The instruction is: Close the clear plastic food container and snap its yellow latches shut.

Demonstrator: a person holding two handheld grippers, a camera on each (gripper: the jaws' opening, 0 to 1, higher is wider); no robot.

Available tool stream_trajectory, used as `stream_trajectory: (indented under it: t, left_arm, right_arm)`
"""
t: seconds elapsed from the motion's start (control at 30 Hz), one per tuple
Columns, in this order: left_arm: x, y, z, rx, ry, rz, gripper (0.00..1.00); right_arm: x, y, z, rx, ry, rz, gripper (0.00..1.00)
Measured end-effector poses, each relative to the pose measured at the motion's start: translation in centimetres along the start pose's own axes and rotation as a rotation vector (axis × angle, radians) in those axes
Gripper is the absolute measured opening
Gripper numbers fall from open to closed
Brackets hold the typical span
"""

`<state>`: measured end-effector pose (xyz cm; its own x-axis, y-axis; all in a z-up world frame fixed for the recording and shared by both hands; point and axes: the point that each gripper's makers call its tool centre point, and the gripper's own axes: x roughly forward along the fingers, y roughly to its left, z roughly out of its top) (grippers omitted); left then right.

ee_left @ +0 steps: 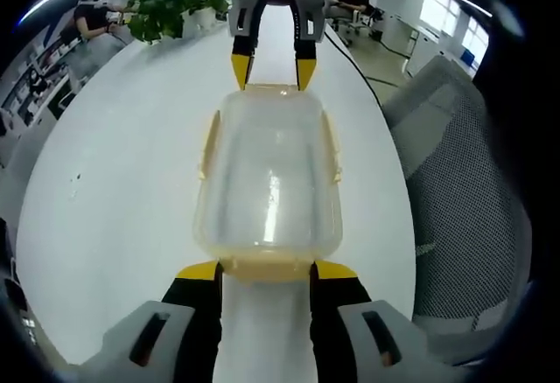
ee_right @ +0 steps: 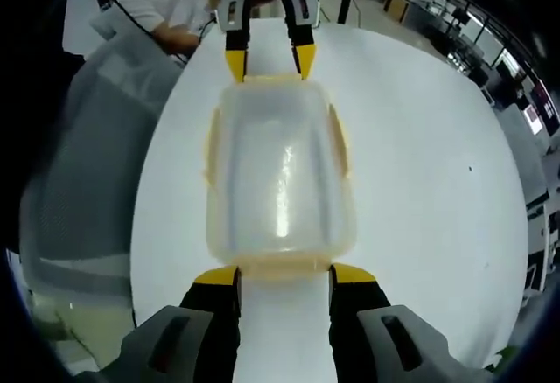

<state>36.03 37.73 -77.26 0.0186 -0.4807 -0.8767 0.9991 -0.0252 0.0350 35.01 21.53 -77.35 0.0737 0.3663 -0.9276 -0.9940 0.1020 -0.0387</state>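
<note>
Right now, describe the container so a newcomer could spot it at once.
On the white round table, midway between the two facing grippers, left and right, sits the clear plastic container. It is boxy, see-through, with yellow latches along its edges, unlike the potted plant at the table's end.

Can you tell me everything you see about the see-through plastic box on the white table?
The clear plastic food container is a rounded rectangle of cloudy, see-through plastic with its lid on top. It has pale yellow latches along its long sides and short ends. It sits flat on the white table, and light glints off the lid. The left gripper and right gripper meet it from opposite short ends, their yellow-tipped jaws spread at the end latches. Whether the latches are snapped shut is unclear.
</note>
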Motion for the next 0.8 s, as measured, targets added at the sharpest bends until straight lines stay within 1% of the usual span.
stream_trajectory:
  t: [0.23,0.33,0.4,0.5,0.53,0.57,0.63,0.8]
  left_arm:
    - [0.1,-0.1,-0.1,0.007,-0.015,0.005,0.39]
    - [-0.1,0.0,-0.1,-0.002,-0.024,0.02,0.39]
    - [-0.2,0.1,-0.2,-0.023,-0.022,0.023,0.38]
    - [-0.3,-0.1,-0.6,-0.017,-0.002,0.011,0.37]
    - [-0.4,-0.1,-0.8,-0.021,0.008,0.012,0.37]
    - [-0.5,-0.1,-0.8,-0.025,0.007,0.012,0.37]
    - [-0.8,0.1,-0.8,-0.04,-0.002,0.014,0.37]
    - [-1.0,0.3,-0.7,-0.074,-0.01,0.014,0.38]
  right_arm:
    - [0.1,0.1,-0.1,0.002,0.001,0.007,0.39]
    - [0.2,-0.2,-0.8,-0.017,0.031,-0.015,0.41]
    - [0.1,0.3,-0.8,-0.003,0.026,0.009,0.41]
    - [-0.2,0.0,-0.5,0.005,0.019,-0.005,0.41]
    - [-0.4,0.0,-0.2,0.027,0.006,-0.004,0.41]
    - [-0.5,0.0,-0.1,0.045,-0.001,-0.004,0.41]
    - [-0.8,-0.1,0.1,0.054,-0.011,-0.005,0.41]
    - [-0.8,0.0,0.0,0.075,-0.018,-0.006,0.41]
